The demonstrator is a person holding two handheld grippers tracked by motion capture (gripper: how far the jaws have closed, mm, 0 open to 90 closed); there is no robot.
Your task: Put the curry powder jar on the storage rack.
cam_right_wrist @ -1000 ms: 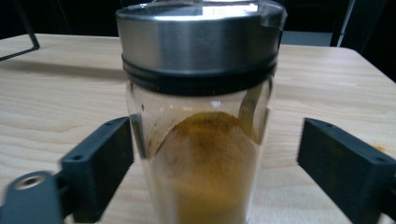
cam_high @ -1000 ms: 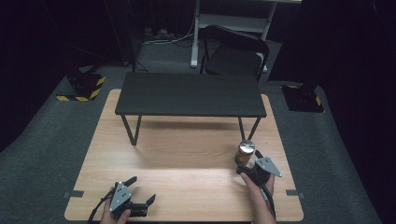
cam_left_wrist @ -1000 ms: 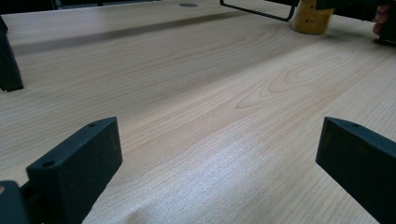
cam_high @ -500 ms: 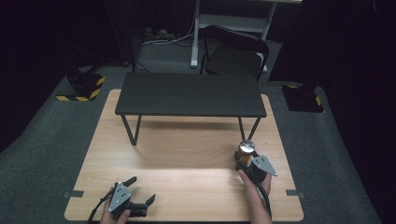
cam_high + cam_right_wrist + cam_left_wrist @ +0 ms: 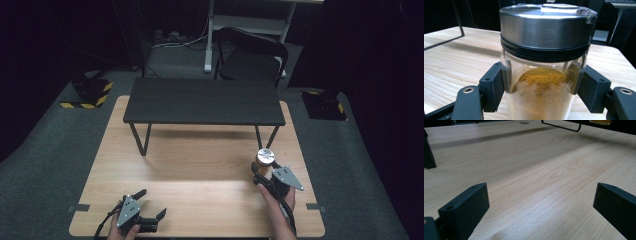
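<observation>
So the right claw has its jaws clamped on a glass spice jar, pads pressing both sides of the glass just under the metal lid. Yellow-orange powder inside, roughly half full. The jar sits just in front of the right leg of the little black bench, toward the person's edge of the desk. The left claw, near the bench's opposite front corner of the desk, hangs wide with nothing between its jaws.
</observation>
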